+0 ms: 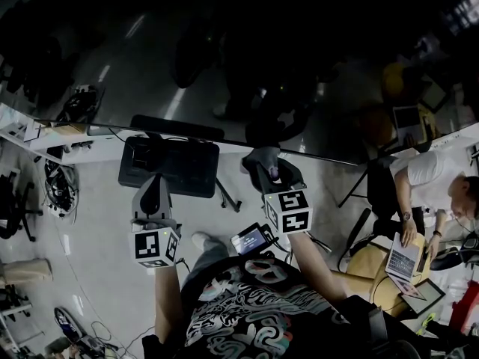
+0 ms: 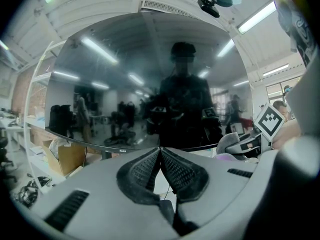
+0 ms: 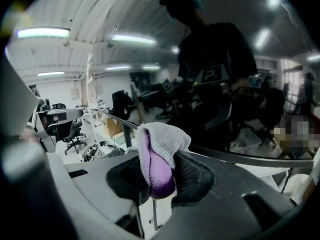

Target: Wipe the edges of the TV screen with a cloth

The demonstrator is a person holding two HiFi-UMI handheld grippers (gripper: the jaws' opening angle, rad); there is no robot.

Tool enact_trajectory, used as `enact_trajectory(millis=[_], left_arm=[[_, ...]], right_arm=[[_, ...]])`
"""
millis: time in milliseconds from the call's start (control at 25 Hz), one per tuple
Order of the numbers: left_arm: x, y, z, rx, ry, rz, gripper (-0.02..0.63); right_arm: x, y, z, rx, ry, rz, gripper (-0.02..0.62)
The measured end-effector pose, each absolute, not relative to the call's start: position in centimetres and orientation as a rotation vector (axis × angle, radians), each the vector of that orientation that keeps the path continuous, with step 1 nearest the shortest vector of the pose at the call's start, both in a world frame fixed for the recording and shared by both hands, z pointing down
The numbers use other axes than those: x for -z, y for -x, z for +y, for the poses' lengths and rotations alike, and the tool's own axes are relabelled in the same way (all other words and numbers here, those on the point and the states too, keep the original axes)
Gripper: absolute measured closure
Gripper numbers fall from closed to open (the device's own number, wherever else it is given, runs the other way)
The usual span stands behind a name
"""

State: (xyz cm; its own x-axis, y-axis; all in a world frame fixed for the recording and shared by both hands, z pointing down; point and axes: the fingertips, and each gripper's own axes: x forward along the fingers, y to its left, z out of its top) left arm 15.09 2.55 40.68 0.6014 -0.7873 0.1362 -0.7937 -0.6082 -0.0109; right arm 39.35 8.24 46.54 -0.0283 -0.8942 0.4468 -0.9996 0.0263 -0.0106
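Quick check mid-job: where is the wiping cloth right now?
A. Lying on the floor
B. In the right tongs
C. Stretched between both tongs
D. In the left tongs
B: the right gripper view shows the purple-and-white cloth pinched between the right tongs, while the left gripper view shows the left tongs closed together with nothing between them.

One TV [image 2: 125, 84], one cloth [image 3: 162, 139] and one seated person [image 1: 423, 169] are counted; two grippers: left gripper [image 2: 160, 153], right gripper [image 3: 159, 173].
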Motion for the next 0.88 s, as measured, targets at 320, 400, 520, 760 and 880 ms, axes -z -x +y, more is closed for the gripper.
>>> enact_trajectory(millis=[320, 400, 520, 760, 880], left_arm=[[-41.6, -13.8, 1.3, -0.201, -2.730, -1.398, 0.589], [-41.7, -13.8, 1.2, -0.197, -2.727, -1.404, 0.589], [-41.9, -13.2, 0.6, -0.196, -2.721, -1.415, 0.589], [-42.5, -11.1, -0.6, -0.180, -2.708, -1.443, 0.589], [-42.6, -10.2, -1.1, -0.178, -2.698, -1.443, 0.589]], right_arm=[[-46.6, -37.9, 7.0, -0.467, -1.899, -2.018, 0.454], [-46.6, -37.6, 6.8, -0.464, -1.892, -2.025, 0.454], [-46.6, -36.9, 6.2, -0.464, -1.885, -2.031, 0.454], [-46.8, -35.1, 5.0, -0.460, -1.864, -2.034, 0.454], [-46.8, -34.3, 4.5, -0.467, -1.867, -2.032, 0.454]])
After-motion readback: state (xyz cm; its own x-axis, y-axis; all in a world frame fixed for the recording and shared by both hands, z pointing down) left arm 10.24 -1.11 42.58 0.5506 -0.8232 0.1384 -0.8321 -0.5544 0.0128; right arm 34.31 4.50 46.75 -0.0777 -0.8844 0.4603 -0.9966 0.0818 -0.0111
